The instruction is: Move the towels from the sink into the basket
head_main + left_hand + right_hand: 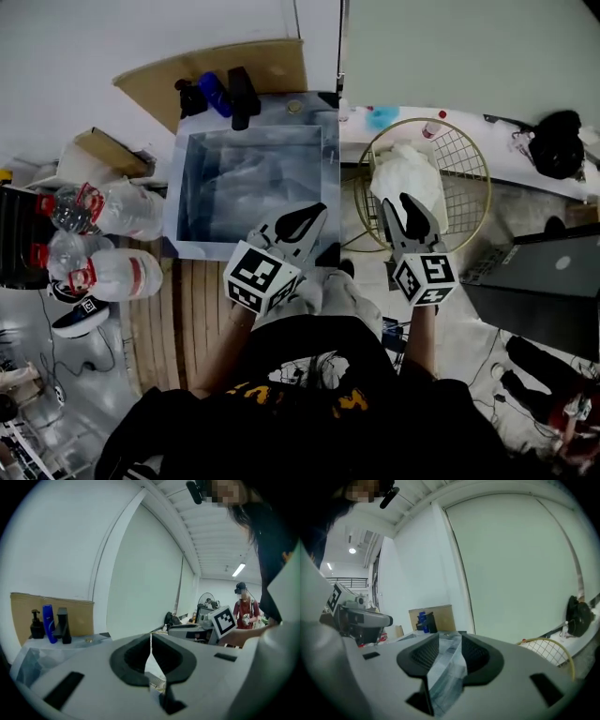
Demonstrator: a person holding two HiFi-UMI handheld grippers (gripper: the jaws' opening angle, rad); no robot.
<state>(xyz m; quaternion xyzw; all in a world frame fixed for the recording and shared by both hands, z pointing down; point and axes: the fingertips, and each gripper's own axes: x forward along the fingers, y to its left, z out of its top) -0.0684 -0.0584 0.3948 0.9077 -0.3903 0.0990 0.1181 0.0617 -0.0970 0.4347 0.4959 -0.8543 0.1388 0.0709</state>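
The steel sink (180, 192) lies ahead of me with pale crumpled towels (251, 183) in it. To its right stands the gold wire basket (476, 155), also at the right of the right gripper view (551, 649). A white towel (409, 176) sits over the basket's left part, right at the tips of my right gripper (405, 202). In the right gripper view, grey-blue cloth (446, 667) fills the gap between the jaws of the right gripper (451, 641), which are shut on it. My left gripper (317, 212) hovers over the sink's near right corner; in its own view the left gripper (151, 641) is shut and holds nothing.
Blue and black bottles (217, 94) stand on the sink's back ledge before a cardboard sheet (272, 66). Large water bottles (112, 211) lie on the floor to the left. A grey case (548, 277) and a black bag (558, 142) are on the right. A person stands in the distance (243, 609).
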